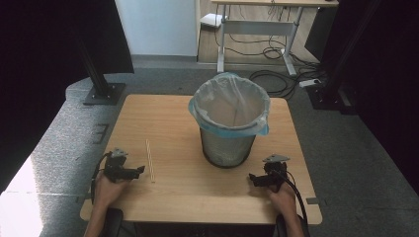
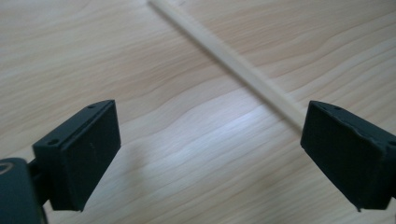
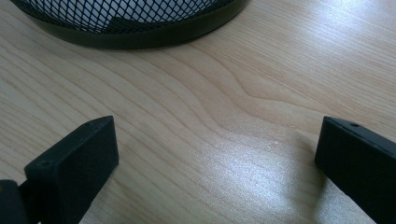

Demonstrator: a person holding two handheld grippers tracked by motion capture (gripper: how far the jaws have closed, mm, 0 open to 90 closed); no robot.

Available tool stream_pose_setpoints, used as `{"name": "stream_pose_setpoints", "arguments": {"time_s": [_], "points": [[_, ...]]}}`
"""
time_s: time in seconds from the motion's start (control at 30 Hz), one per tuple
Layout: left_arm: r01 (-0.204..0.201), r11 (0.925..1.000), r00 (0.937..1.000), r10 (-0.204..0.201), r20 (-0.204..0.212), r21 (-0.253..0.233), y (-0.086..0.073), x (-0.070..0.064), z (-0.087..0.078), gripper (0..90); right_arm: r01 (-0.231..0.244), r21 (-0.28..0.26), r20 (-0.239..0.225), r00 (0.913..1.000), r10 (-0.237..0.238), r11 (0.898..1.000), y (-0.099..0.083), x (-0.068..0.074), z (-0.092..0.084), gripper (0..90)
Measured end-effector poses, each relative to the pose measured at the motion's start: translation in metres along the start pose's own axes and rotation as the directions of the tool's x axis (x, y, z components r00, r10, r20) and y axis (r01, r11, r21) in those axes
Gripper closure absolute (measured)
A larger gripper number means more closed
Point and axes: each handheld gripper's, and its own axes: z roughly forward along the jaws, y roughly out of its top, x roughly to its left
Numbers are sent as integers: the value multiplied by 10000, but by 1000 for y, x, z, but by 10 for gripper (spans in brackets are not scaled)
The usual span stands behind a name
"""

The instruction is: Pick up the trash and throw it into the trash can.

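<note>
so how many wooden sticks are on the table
1. The stick lies flat on the table, left of the bin, just ahead of the open left gripper. More may lie inside the bin, unseen.

Left gripper, right gripper: jaws wide apart.

A thin, pale wooden stick lies flat on the desk, just beside the left claw.
</note>
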Motion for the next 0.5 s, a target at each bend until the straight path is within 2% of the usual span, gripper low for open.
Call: {"name": "stream_pose_setpoints", "arguments": {"time_s": [0.1,0.33,0.5], "points": [[-355,9994,9993,355,102,9,5,-15,3,68,-7,0,7,10000,7,10000,0,0,0,0],[-218,9997,9998,218,45,148,8,-22,14,90,-23,-1,11,10000,23,10000,0,1,0,0],[-306,9988,9994,313,-177,371,7,-24,20,121,-23,0,11,10000,23,10000,0,1,0,0]]}}
